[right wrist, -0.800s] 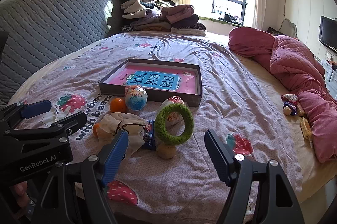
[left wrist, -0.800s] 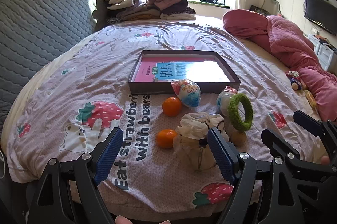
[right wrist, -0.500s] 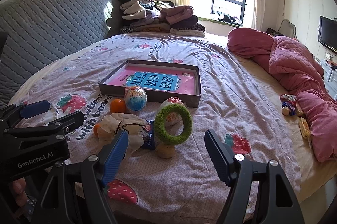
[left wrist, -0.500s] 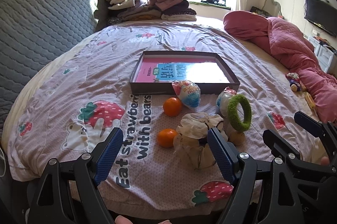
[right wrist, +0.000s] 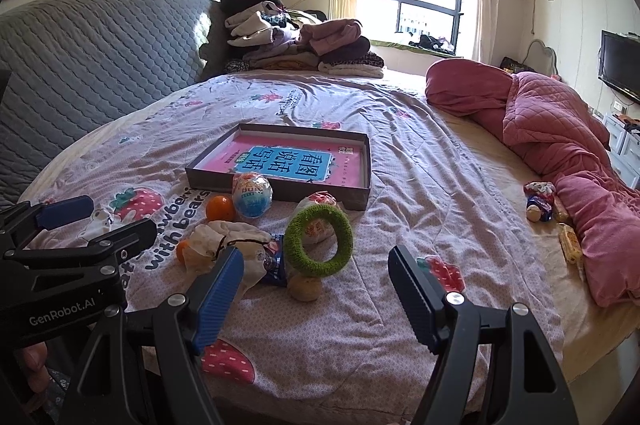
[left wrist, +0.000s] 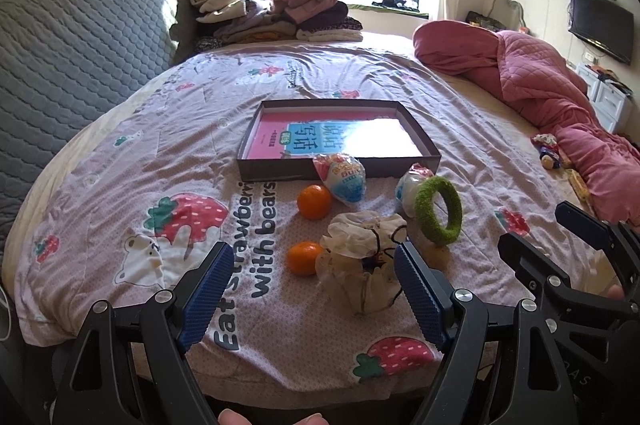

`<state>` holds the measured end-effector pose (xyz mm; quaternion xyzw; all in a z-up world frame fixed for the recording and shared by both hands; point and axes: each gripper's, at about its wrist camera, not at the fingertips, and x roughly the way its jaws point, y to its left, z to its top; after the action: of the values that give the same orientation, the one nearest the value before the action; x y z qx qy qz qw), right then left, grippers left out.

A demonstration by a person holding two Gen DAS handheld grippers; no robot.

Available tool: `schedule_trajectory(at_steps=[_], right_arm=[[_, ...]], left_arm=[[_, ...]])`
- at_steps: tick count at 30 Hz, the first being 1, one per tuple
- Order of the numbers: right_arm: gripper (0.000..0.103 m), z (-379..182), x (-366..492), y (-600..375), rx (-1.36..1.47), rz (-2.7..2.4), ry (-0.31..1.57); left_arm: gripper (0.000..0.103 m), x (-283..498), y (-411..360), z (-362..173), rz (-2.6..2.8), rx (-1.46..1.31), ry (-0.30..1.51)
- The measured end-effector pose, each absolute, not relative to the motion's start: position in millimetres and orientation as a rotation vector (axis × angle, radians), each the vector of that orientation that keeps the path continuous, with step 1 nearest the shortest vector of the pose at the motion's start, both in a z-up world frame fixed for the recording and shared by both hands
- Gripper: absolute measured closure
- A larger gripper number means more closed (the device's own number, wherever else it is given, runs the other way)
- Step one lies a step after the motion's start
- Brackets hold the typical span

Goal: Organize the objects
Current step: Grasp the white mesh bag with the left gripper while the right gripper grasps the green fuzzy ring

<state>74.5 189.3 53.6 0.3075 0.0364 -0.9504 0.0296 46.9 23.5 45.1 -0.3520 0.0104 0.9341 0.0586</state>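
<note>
A dark shallow box [left wrist: 340, 172] [right wrist: 280, 188] with a pink and blue book inside lies mid-bed. In front of it are two oranges [left wrist: 315, 201] [left wrist: 304, 257], two egg-shaped snack packs [left wrist: 344, 178] [left wrist: 406, 187], a green fuzzy ring [left wrist: 438, 211] [right wrist: 320, 240] standing on a small tan ball [right wrist: 306, 287], and a tied white cloth pouch [left wrist: 362, 265] [right wrist: 228, 245]. My left gripper [left wrist: 316, 293] is open and empty, just short of the pouch. My right gripper [right wrist: 316, 297] is open and empty, near the ring and ball.
A pile of folded clothes [left wrist: 272, 13] sits at the head of the bed against the grey headboard [left wrist: 72, 37]. A pink quilt [right wrist: 560, 129] lies along the right side, with small toys and snacks [right wrist: 540, 201] beside it. The near bed edge is below both grippers.
Both views shift slightly; the objects sit a little farther away in frame. Both grippers stay open and nothing on the bed has moved.
</note>
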Motion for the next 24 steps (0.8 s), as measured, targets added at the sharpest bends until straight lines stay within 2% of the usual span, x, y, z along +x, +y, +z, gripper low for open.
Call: schedule_trajectory(at_steps=[14, 24], right_arm=[[0.029, 23, 49, 214, 1.042, -2.899, 0.050], [0.029, 3, 14, 221, 1.120, -2.862, 0.082]], left_arm=[[0.020, 24, 37, 2, 2.665, -1.180, 0.052], [0.020, -13, 39, -15, 2.692, -1.219, 0.099]])
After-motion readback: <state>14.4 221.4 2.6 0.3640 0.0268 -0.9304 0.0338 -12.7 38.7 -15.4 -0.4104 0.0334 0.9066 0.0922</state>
